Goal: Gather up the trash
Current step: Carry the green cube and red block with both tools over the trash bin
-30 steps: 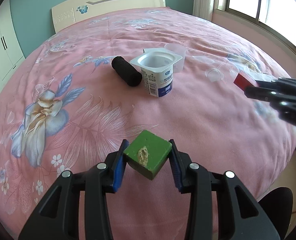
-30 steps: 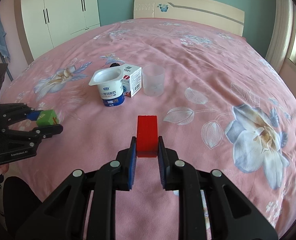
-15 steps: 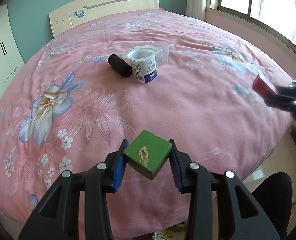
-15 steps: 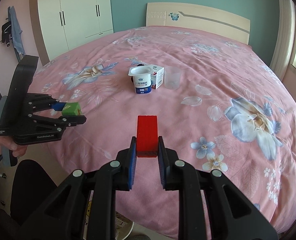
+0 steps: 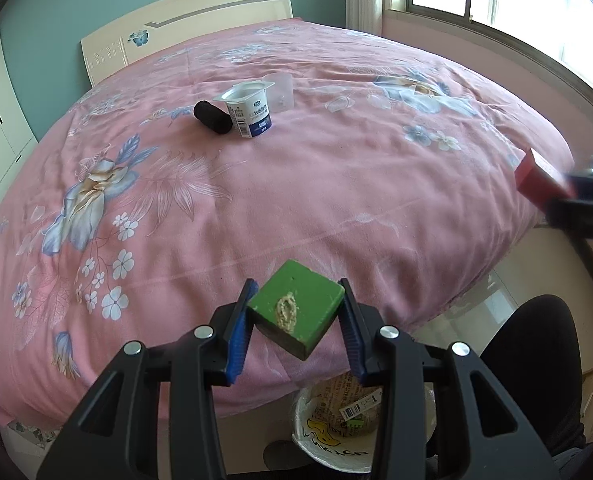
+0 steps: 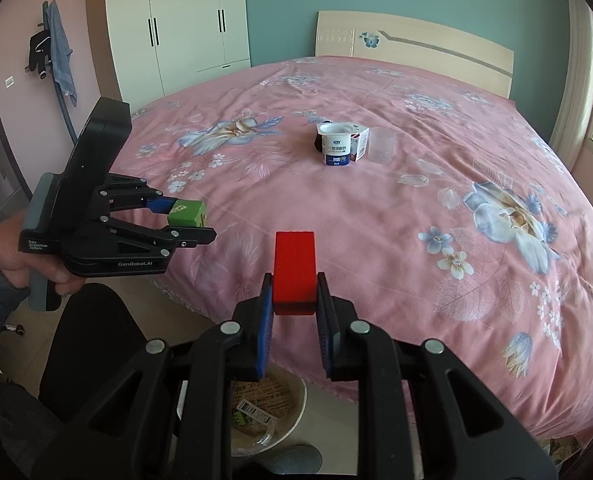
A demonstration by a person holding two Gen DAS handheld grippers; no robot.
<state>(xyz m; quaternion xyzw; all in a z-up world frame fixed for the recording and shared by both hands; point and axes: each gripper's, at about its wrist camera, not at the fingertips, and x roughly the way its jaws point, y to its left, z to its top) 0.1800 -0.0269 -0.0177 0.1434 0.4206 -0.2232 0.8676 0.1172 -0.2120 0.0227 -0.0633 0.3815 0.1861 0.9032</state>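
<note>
Gripping the green block point(image 5: 296, 312) corner-on between its blue pads, the left gripper point(image 5: 296, 320) hangs out past the foot of the bed point(image 5: 336, 184), and directly beneath and a touch ahead of its fingertips sits the white bin point(image 5: 316, 440), already lined with paper and scraps. That is the relation to watch: the bin lies straight down from the block, so the coming move looks like a short lowering and an opening of the jaws, nothing sideways. Over on the other side, the right gripper point(image 6: 294, 300) is clamped on the red block point(image 6: 294, 272), whose long axis runs straight forward along the fingers, and the same bin point(image 6: 296, 420) shows below and slightly left of its tips, partly hidden by the gripper body. Both tools seem about equally near the bin; the left looks a shade better centred over it. From the right view the left gripper point(image 6: 188, 224) floats just off the mattress edge, block facing inward. Farther ahead, well out of reach on the bedspread, more litter waits: a yogurt cup point(image 5: 248, 110), a black roll point(image 5: 212, 117) touching its left side, a clear plastic cup point(image 6: 381, 144) and a small carton point(image 6: 358, 142) behind.
</note>
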